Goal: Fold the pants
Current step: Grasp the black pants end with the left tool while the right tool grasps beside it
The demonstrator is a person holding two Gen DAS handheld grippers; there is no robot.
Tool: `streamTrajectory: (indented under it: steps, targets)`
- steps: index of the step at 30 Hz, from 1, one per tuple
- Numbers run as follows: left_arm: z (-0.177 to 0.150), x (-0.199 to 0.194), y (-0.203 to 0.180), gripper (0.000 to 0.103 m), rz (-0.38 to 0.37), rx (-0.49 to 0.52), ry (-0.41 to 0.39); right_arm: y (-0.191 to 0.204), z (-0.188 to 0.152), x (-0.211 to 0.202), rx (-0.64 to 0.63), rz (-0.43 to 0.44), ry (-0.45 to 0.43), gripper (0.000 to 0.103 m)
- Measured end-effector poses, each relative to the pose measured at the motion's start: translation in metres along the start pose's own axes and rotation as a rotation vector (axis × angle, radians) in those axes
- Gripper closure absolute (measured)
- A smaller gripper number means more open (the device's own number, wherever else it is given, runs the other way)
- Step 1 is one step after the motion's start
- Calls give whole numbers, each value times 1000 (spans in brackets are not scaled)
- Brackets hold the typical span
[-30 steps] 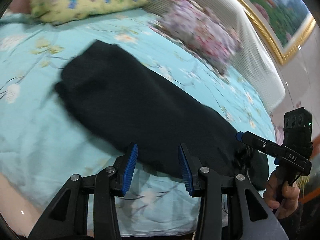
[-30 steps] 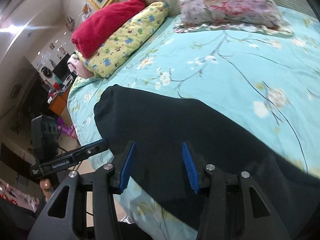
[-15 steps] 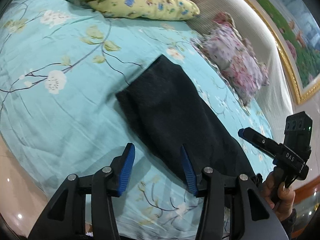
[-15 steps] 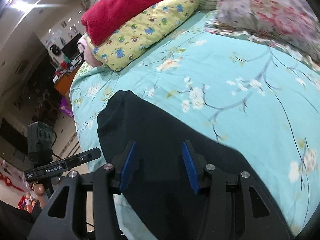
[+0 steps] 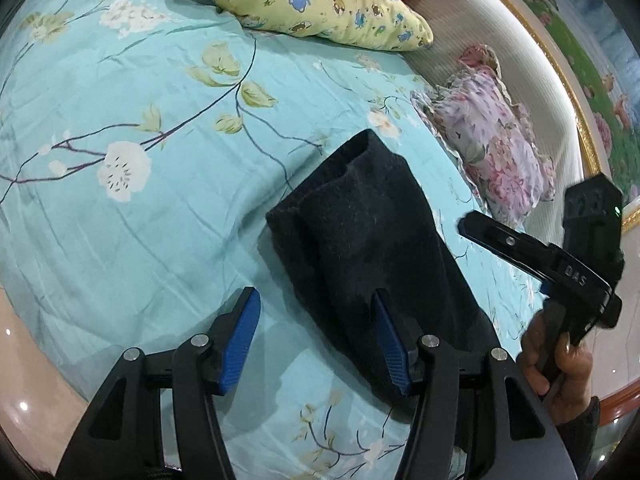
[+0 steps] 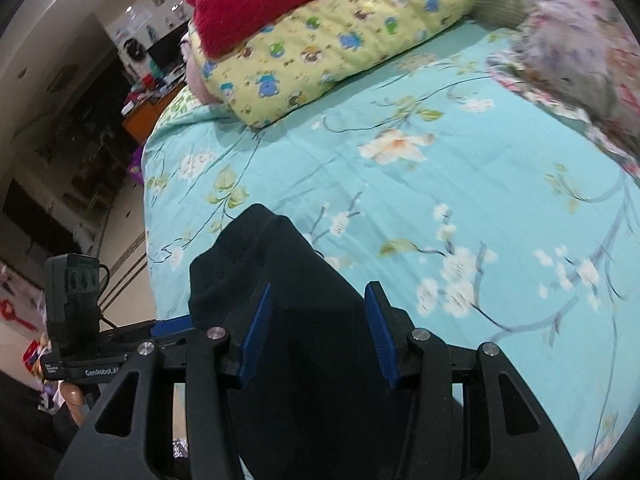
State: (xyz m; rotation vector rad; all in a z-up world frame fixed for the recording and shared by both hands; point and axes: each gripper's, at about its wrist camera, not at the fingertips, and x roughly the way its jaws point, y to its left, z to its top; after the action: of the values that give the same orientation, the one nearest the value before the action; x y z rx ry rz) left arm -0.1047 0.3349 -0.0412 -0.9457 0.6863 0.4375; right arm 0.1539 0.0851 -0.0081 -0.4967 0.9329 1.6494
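Black pants (image 5: 372, 240) near bed edge — turquoise sheet (image 5: 132, 208) open beyond

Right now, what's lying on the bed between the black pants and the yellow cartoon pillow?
Nothing: in the left wrist view, only bare teal floral bedsheet separates the black pants from the yellow pillow. The right wrist view shows the same.

Floral turquoise bed (image 5: 120, 240); dark pants (image 5: 360, 232), two pillows (image 5: 320, 4) atop.
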Motion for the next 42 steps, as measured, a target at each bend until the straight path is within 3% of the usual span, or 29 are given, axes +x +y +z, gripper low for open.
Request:
streamTrajectory:
  steps: [12, 16, 17, 21, 28, 38, 42]
  targets:
    - [11, 14, -3, 45, -8, -12, -8, 22, 47, 60, -139, 117, 171, 54]
    - [14, 19, -4, 52, -5, -12, -8, 23, 48, 74, -145, 132, 208, 54]
    - [15, 19, -4, 57, 1, -10, -11, 22, 48, 75, -139, 135, 207, 54]
    - [15, 22, -3, 72, -5, -8, -12, 13, 47, 71, -96, 167, 180, 74]
    - [14, 11, -18, 82, -6, 35, -36, 10, 43, 49, -61, 174, 113, 95]
    - [10, -8, -35, 83, -31, 61, -65, 14, 35, 14, -54, 191, 34, 97]
    - [8, -4, -27, 83, -18, 37, -42, 17, 36, 23, -66, 187, 74, 94]
